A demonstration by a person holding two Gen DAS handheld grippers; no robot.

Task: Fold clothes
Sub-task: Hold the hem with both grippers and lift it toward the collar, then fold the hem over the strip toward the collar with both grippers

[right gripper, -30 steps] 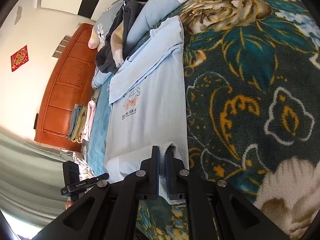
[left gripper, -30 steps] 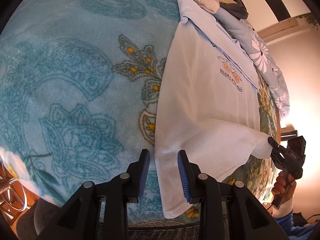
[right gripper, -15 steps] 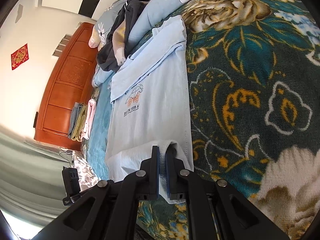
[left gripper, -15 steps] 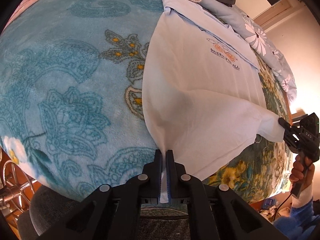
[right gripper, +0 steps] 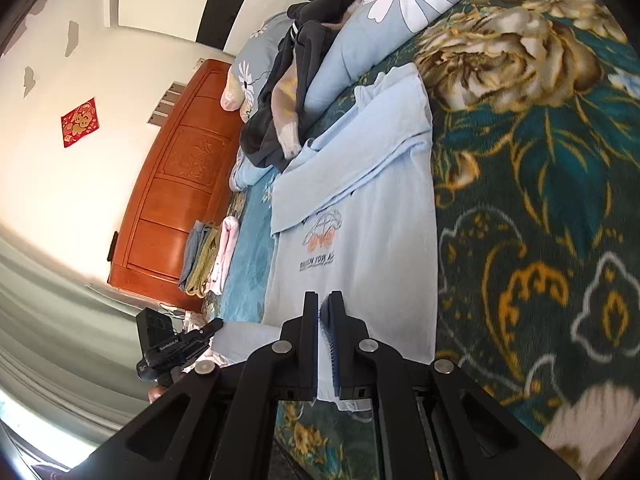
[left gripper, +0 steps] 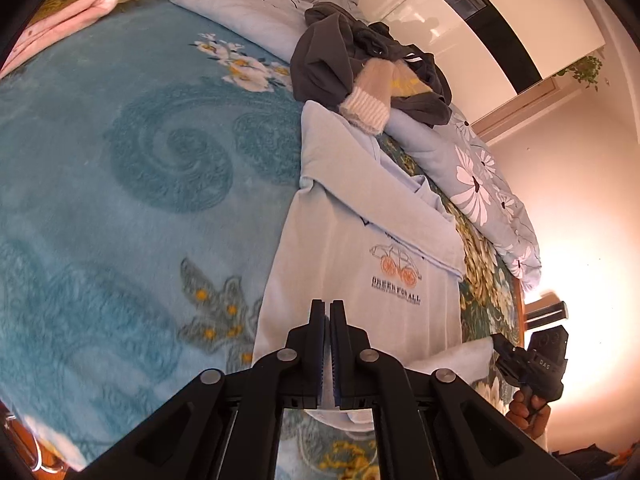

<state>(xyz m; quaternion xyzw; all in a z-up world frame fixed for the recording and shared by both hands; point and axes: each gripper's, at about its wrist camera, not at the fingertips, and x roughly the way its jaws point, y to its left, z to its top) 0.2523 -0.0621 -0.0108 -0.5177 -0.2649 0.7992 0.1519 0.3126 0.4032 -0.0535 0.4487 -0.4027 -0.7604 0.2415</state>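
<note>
A light blue T-shirt (left gripper: 360, 248) with a car print lies flat on the bed, sleeves folded across its upper part. My left gripper (left gripper: 327, 305) is shut on the left corner of its lower hem, and the cloth runs down between the pads. My right gripper (right gripper: 323, 297) is shut on the hem's other corner. Both corners are lifted off the blanket, with the hem hanging between them. In the left wrist view the right gripper (left gripper: 498, 342) holds its corner at the right. The right wrist view has the left gripper (right gripper: 216, 323) at the lower left.
A pile of dark clothes (left gripper: 344, 60) with a cream sleeve rests on a flowered quilt (left gripper: 472, 168) beyond the shirt's collar. Folded clothes (right gripper: 208, 256) lie stacked by the wooden headboard (right gripper: 180, 168). A patterned teal blanket (left gripper: 140, 180) covers the bed.
My left gripper shut on the hem's left corner, then rose and moved forward over the shirt. My right gripper kept its corner and lifted a little.
</note>
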